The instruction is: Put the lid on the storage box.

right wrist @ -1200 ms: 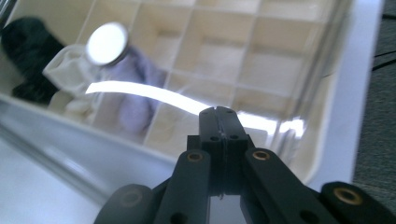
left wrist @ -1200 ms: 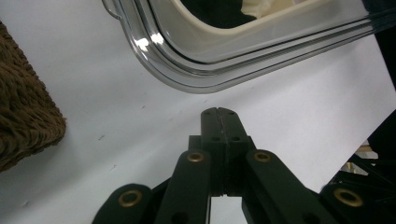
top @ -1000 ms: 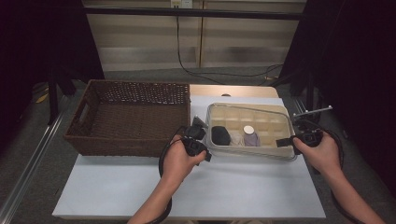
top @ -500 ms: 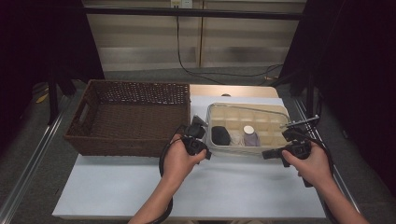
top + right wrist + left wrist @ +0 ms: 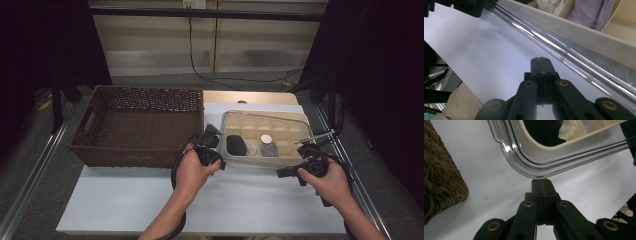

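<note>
Resting at the near-left corner of the clear bin, your left claw has its jaws pressed together with nothing between them, just as a second ago. Your right claw, likewise closed and empty, has slid from the bin's right end to its near long wall, tip close beside the rim, while your right hand now sits lower over the white tabletop. The bin itself stays put beside the wicker basket.
</note>
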